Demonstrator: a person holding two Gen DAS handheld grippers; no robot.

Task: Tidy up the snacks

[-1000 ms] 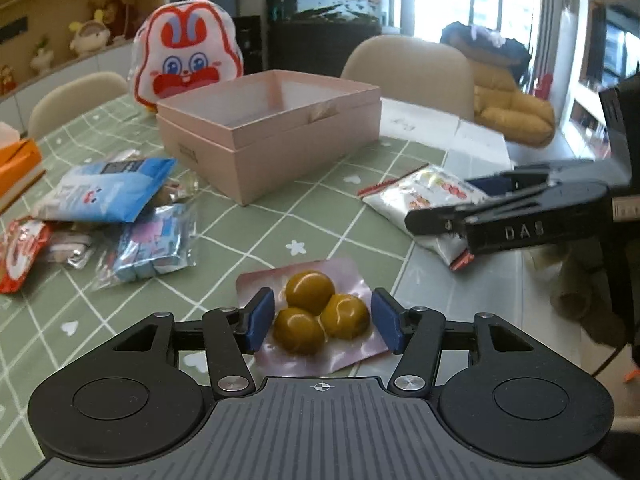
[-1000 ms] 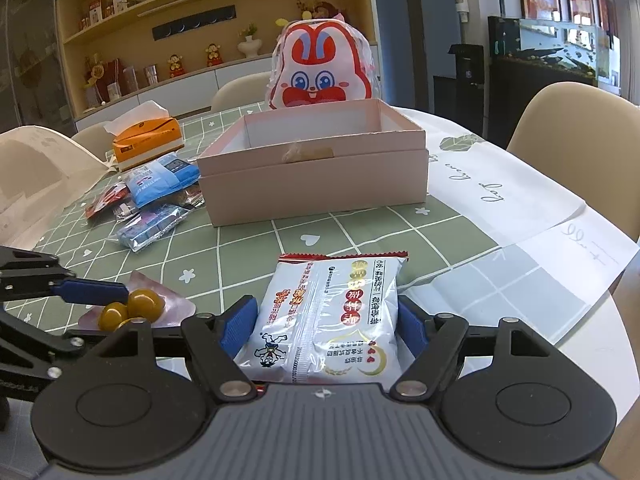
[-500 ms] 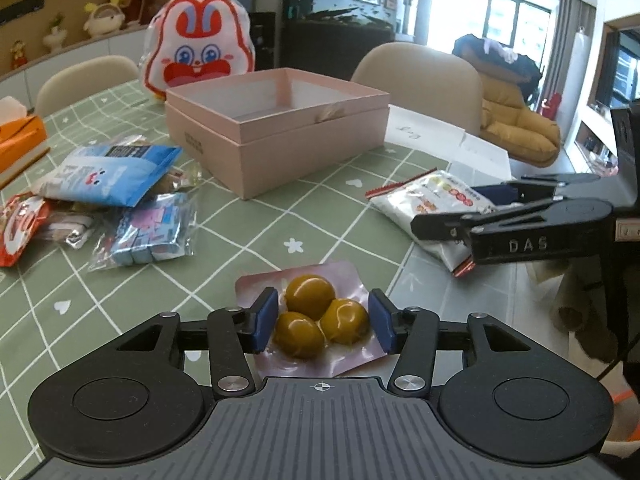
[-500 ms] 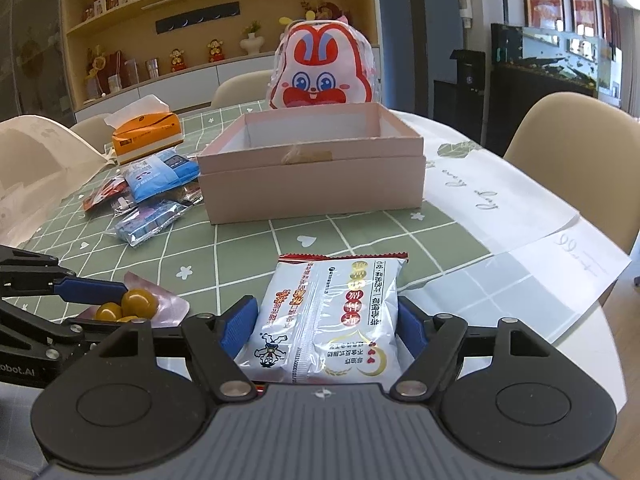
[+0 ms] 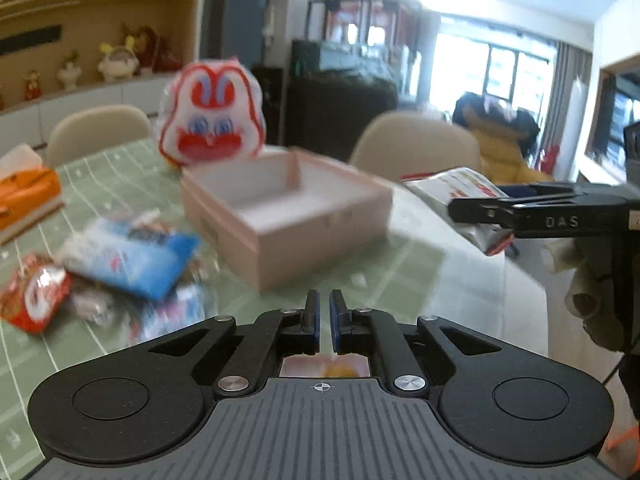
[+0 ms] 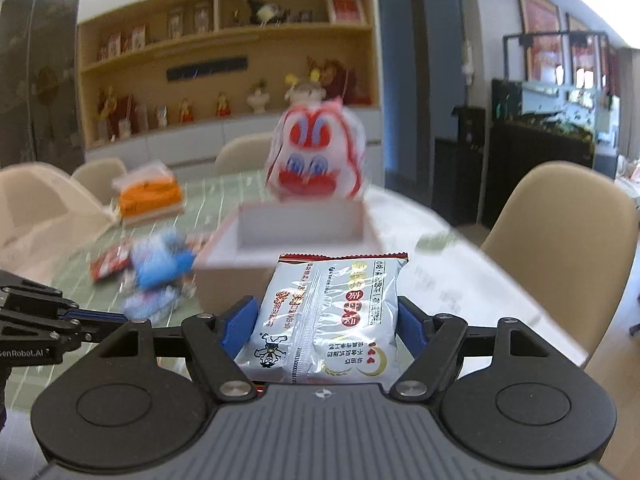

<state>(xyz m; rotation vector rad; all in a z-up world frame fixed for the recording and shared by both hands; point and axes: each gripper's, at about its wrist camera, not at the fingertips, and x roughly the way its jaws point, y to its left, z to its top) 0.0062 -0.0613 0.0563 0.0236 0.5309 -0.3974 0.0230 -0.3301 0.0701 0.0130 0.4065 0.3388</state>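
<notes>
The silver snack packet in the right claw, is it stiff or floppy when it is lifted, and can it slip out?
The silver snack packet looks puffed with air, so probably light and fairly firm rather than floppy. Its foil is glossy, so it may be slippery. The right claw pinches its two sides, and a hard squeeze could crush what is inside.

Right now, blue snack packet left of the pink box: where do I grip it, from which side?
Probably the blue packet's right end, which juts clear of the other wrappers toward the pink box. Come in along its length from that free end, jaws straddling its short width; it lies flattish on top of the pile. Blur hides its seams.
</notes>
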